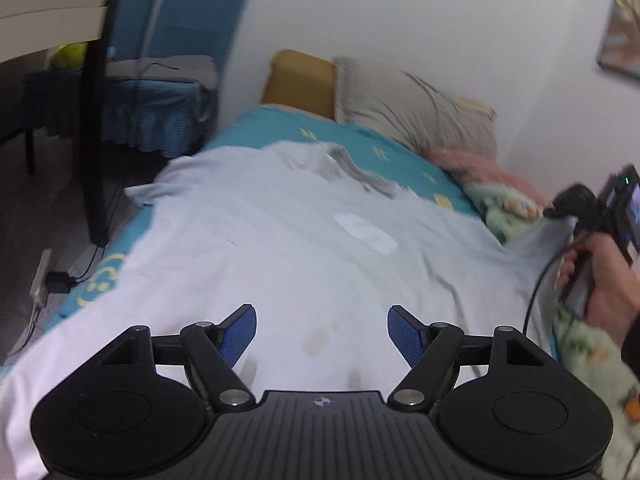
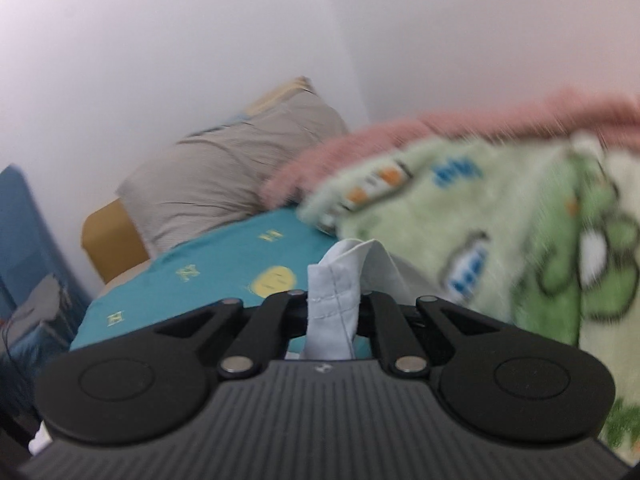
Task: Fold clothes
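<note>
Shirt (image 1: 280, 248): pale, collared, spread face-up on the bed, directly ahead of and below the left tongs (image 1: 322, 330); its right sleeve edge is lifted off to the right, inside the right tongs (image 2: 334, 308).
Right tongs: pressed together, pinching the hemmed sleeve edge.
Left tongs: spread, empty, hovering above the shirt's lower front, touching nothing.
Step, as judged: carrying the sleeve inward for a first fold. Best kept taut and low, laid across the chest without dragging the body; the left tongs could pin the cloth.
Bed (image 1: 404, 160): teal sheet, yellow marks, beneath the shirt.
Blanket (image 2: 500, 220): green cartoon fleece, right of the right tongs.
Pillow (image 1: 416, 108): grey, beyond the shirt.
Chair (image 1: 176, 60): blue cover, far left.
</note>
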Demonstrator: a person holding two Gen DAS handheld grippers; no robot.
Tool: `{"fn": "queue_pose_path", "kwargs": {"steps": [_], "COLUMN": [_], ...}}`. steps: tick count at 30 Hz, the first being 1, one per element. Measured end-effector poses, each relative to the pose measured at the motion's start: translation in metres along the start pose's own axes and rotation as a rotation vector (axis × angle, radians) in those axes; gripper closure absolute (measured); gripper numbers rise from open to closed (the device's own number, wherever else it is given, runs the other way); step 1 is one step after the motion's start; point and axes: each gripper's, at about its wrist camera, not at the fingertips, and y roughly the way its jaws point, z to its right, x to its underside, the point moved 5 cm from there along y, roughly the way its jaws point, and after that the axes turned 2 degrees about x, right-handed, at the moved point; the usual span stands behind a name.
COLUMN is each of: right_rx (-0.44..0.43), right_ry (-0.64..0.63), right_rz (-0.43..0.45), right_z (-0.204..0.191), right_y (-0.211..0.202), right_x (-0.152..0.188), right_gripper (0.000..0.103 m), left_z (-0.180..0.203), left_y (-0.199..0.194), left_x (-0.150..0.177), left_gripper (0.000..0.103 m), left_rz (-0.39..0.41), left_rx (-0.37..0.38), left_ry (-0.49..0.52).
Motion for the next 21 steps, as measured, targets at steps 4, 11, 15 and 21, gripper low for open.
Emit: {"fn": "queue_pose_path", "kwargs": {"steps": [4,11,15,21], "right_rx": [-0.057,-0.204,-0.218,-0.297], "right_ry": [-0.173,-0.553,-0.706,-0.607], "right_rz": [0.027,-0.044,-0.121,-0.302], "right_z": [-0.083,-0.24,-0.284,-0.274], "right_y": [-0.016,-0.02,-0.003,0.012], "right_x": [0.002,0.11,0.18,0.195], "right_gripper": [0.097,0.097,0.095,0.039], "left_z": [-0.036,-0.103,-0.115,-0.111], "left_y": [-0.013,-0.015,-0.001,0.023], "left_x": [-0.024,-0.047,-0.042,-0.032], "left_gripper": [0.026,0.025,0.025,0.025], "left_rz": [0.027,0.04,0.001,-0.05], "left_rx": [-0.048,-0.192,-0.206,-0.203], "left_ry": [-0.041,-0.143,-0.15,-0.13]}}
